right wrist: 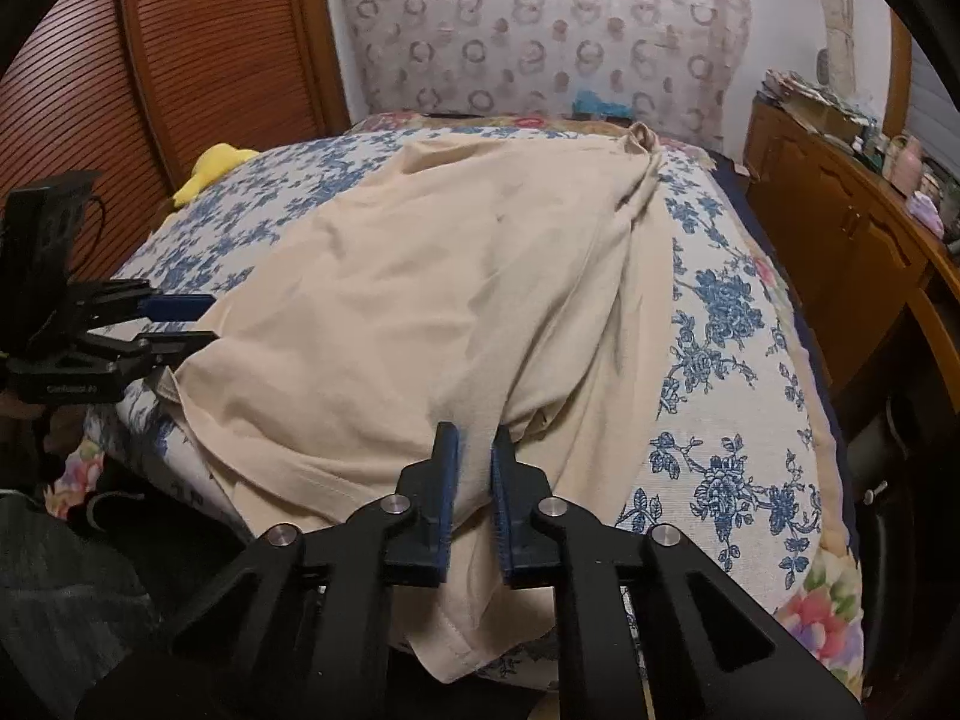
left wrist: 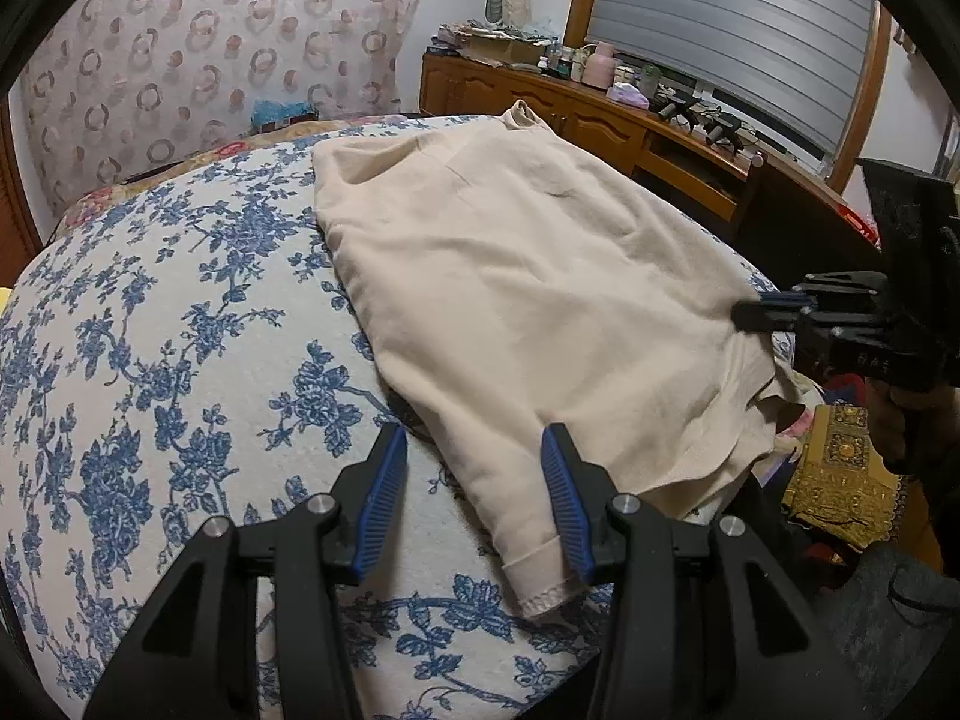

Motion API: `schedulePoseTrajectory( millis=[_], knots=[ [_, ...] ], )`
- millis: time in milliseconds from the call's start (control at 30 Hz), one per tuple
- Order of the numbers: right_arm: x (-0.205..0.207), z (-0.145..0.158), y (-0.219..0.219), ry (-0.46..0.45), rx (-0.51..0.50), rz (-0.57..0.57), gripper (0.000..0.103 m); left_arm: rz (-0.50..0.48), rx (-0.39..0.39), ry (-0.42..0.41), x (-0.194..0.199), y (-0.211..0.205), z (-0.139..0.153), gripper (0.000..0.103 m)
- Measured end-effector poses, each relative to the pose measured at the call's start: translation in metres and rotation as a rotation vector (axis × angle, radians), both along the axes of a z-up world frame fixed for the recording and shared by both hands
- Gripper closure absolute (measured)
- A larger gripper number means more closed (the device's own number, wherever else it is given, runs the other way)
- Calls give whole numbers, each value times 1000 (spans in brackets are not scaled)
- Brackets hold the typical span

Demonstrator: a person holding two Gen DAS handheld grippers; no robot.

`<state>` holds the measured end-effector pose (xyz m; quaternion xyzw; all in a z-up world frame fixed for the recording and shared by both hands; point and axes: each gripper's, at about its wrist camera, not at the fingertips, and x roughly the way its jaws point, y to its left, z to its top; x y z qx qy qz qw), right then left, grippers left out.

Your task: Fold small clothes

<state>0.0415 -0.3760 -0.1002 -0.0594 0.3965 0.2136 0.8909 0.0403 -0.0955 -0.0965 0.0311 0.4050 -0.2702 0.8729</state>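
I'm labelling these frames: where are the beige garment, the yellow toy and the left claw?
Garment [right wrist: 420,300]: right wrist view, middle of cloth.
Yellow toy [right wrist: 213,171]: right wrist view, its body.
Left claw [left wrist: 474,504]: left wrist view, midway between fingertips.

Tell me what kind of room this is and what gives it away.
Most likely a home bedroom. A cream garment lies spread on a bed with a blue floral cover, a wooden sideboard crowded with bottles and jars stands beside it, and a patterned curtain hangs behind.
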Motion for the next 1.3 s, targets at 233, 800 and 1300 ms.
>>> schedulePoseTrajectory(
  millis=[233, 800, 1300],
  knots=[
    [-11, 7, -13, -3, 2, -21, 98, -21, -35, 30, -2, 1, -2, 58],
    [-8, -18, -22, 80, 2, -109, 37, -69, -64, 50, -13, -3, -2, 58],
    [-5, -13, -3, 56, 60, -18, 98, -93, -89, 58, -6, -5, 2, 96]
  ],
)
